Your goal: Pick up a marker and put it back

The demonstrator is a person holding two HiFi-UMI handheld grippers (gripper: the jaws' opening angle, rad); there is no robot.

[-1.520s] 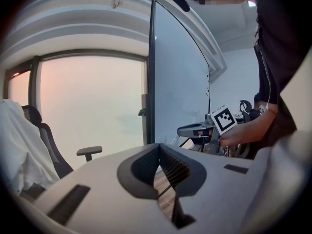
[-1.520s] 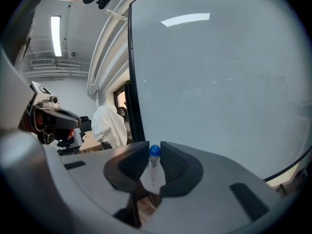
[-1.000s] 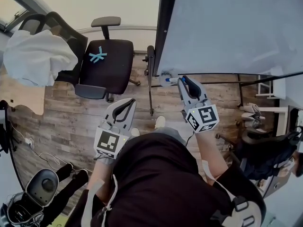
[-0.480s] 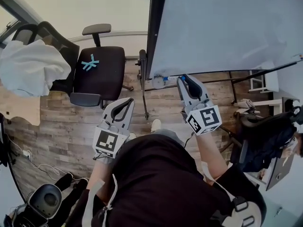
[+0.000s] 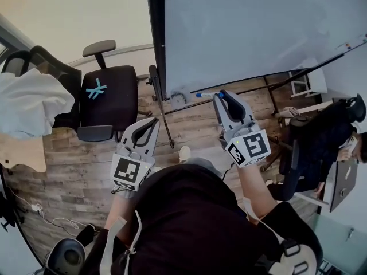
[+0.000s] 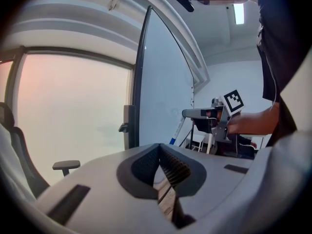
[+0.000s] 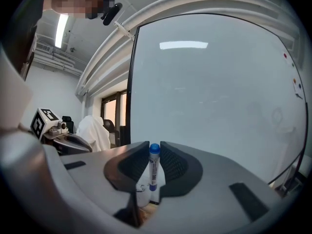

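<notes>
1. The marker (image 7: 153, 172) is held between the jaws of the right gripper (image 7: 154, 154). The jaws are closed tight on its white body.
2. In the right gripper view the marker is seen standing straight up. Its blue cap is poked out past the jaw tips.
3. In the head view the marker (image 5: 205, 94) is seen sticking out to the left of the right gripper (image 5: 219, 97). It is held up in the air, just by the bottom edge of the whiteboard (image 5: 258, 27). Whether the whiteboard is touched cannot be told.
4. The left gripper (image 5: 153, 122) is held lower down and to the left, well apart from the marker. In its own view its jaws are seen pressed together at the tips. Nothing is held between them.
5. The whiteboard is stood on dark legs over a wood floor (image 5: 74, 153).
6. A black chair (image 5: 114, 99) is seen to the left of the whiteboard. A blue cross (image 5: 96, 88) is stuck on its seat.
7. A big white cloth (image 5: 26, 110) is draped over another chair at the far left.
8. A person (image 5: 318, 148) is seated at the far right, and a laptop (image 5: 342, 179) is held open beside them.
</notes>
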